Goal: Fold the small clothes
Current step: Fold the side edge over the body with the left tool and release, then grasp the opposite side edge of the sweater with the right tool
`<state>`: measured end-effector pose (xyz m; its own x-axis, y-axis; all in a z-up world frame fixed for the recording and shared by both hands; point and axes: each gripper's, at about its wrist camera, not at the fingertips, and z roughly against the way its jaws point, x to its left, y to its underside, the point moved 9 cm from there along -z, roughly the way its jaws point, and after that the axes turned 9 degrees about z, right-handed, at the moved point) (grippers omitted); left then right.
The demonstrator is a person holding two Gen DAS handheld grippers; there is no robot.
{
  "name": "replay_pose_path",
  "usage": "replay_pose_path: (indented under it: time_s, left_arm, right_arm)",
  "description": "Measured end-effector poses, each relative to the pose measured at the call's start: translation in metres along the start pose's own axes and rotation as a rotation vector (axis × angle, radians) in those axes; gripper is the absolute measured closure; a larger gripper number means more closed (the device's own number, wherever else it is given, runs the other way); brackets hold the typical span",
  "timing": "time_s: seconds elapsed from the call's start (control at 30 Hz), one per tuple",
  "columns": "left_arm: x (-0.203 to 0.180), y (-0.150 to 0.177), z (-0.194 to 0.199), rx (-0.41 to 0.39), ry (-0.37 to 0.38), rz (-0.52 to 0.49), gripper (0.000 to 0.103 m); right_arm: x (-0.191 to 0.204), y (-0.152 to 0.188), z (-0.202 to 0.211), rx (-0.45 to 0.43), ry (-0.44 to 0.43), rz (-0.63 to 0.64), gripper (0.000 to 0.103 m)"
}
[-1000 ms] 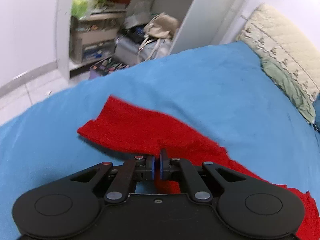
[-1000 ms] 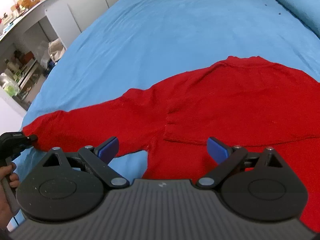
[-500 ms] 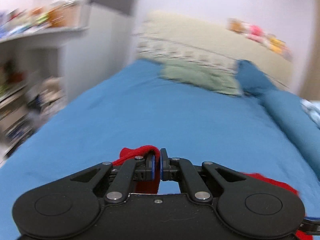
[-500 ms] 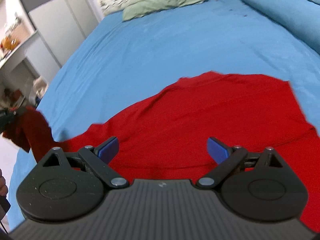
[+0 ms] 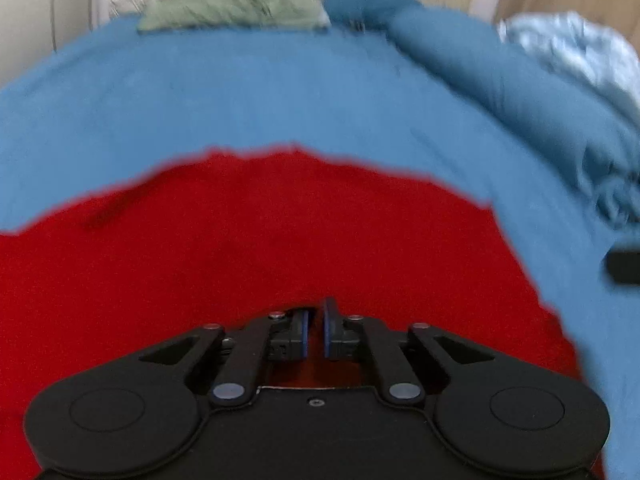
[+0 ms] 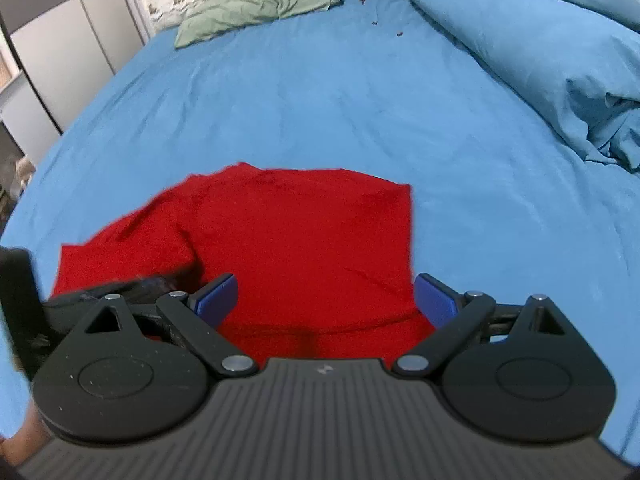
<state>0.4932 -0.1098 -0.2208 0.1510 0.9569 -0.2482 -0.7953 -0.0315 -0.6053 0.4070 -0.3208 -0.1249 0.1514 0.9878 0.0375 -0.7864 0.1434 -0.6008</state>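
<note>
**A:** Where was the red garment [image 6: 304, 240] at that point?

**B:** It lay on the blue bedsheet [image 6: 320, 100], well short of the green pillow [image 6: 256, 8] at the head. Its left part was bunched over itself, nearer the body than the flat right edge.

**A:** And the left gripper [image 5: 315, 334]?

**B:** Its pads were drawn almost together, low over the garment. Red showed in the narrow slot behind them, so I judged it was pinching a bit of the cloth, though the view was blurred and I couldn't be sure.

**A:** The right gripper [image 6: 326, 300]?

**B:** Spread wide, holding nothing, poised over the garment's near edge.

**A:** What could have gone wrong?

**B:** If the left pinch was thin, the knit might have slipped out mid-carry and the fold would have dropped crooked. Also, with the right one not pinning anything, pulling the cloth could have dragged the whole garment across the bedsheet and wrinkled the flat part.
</note>
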Motion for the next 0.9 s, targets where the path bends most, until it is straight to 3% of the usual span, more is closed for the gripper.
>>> replay_pose_path:
  time_s: [0.03,0.07,0.1,0.17,0.27,0.37,0.57,0.63,0.7,0.87,0.9]
  left_arm:
    - [-0.004,0.006,-0.003,0.004,-0.015,-0.027,0.083]
    - [-0.011,0.007,-0.002,-0.003,-0.018,-0.048,0.069]
    - [-0.014,0.009,0.001,-0.006,-0.015,-0.062,0.047]
    - [-0.015,0.011,0.012,-0.004,-0.007,-0.070,0.031]
    - [-0.001,0.017,0.037,0.002,-0.032,-0.082,0.031]
    - [0.029,0.021,0.059,0.006,-0.093,-0.078,0.030]
    - [0.098,0.027,0.081,0.022,-0.211,-0.072,0.030]
    - [0.116,0.029,0.082,0.031,-0.239,-0.076,0.030]
    - [0.127,0.028,0.084,0.031,-0.247,-0.069,0.030]
    - [0.143,0.028,0.093,0.022,-0.248,-0.035,0.030]
    - [0.144,0.029,0.095,0.021,-0.247,-0.027,0.030]
  right_arm:
    - [-0.004,0.001,-0.002,0.008,-0.010,0.011,0.000]
    - [-0.007,0.003,-0.003,0.012,-0.020,0.022,0.000]
    - [-0.009,0.006,-0.004,0.013,-0.027,0.032,0.000]
    - [-0.011,0.004,-0.010,0.013,-0.046,0.053,0.000]
    - [0.001,-0.003,-0.012,-0.003,-0.092,0.117,0.000]
    - [0.039,-0.011,-0.019,-0.025,-0.153,0.271,0.000]
    - [0.146,0.012,-0.059,-0.022,-0.255,0.833,0.001]
    - [0.168,0.026,-0.072,-0.020,-0.252,1.007,0.022]
    - [0.182,0.039,-0.086,0.000,-0.217,1.166,0.030]
    - [0.196,0.049,-0.093,0.005,-0.230,1.318,0.031]
    - [0.197,0.049,-0.093,0.001,-0.228,1.326,0.037]
